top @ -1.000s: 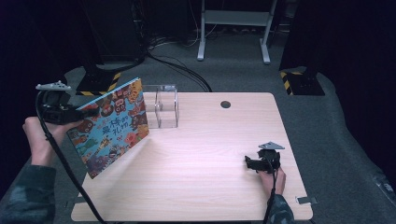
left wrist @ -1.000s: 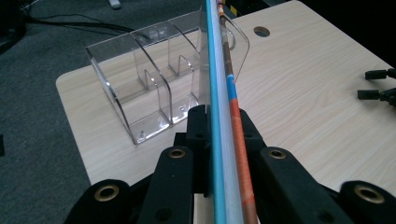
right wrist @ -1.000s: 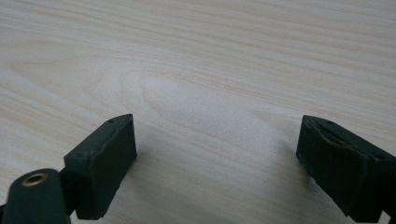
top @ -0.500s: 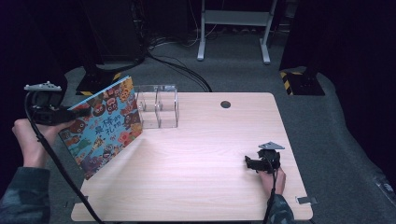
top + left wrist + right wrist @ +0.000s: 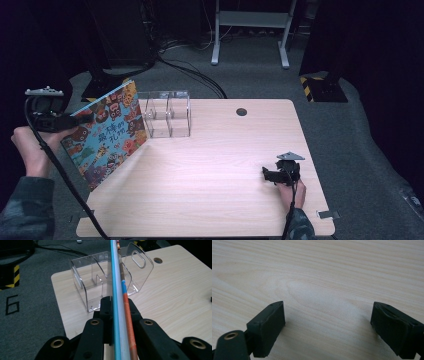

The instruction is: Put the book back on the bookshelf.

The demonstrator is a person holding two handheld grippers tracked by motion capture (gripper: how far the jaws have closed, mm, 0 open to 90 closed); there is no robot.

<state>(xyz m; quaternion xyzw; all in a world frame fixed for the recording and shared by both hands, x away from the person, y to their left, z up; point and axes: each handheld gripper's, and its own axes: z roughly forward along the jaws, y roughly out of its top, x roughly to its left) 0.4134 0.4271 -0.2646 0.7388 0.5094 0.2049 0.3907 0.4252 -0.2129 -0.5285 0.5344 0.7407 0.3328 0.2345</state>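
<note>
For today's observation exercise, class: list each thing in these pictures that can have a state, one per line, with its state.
Picture book: lifted, tilted, held at its edge over the table's left side.
Left tool: shut on the picture book.
Right tool: open, nothing between its jaws, low over the table.
Clear acrylic rack: upright, empty, at the table's far edge.
Table: bare wood around the rack.

The picture book (image 5: 105,132) had a bright cover crowded with cartoon figures and large lettering. It was thin and flat, held tilted on edge off the left side of the surface (image 5: 215,190), its lower corner hanging past the surface's edge. Its far edge stood just beside the clear acrylic rack (image 5: 167,114).
</note>
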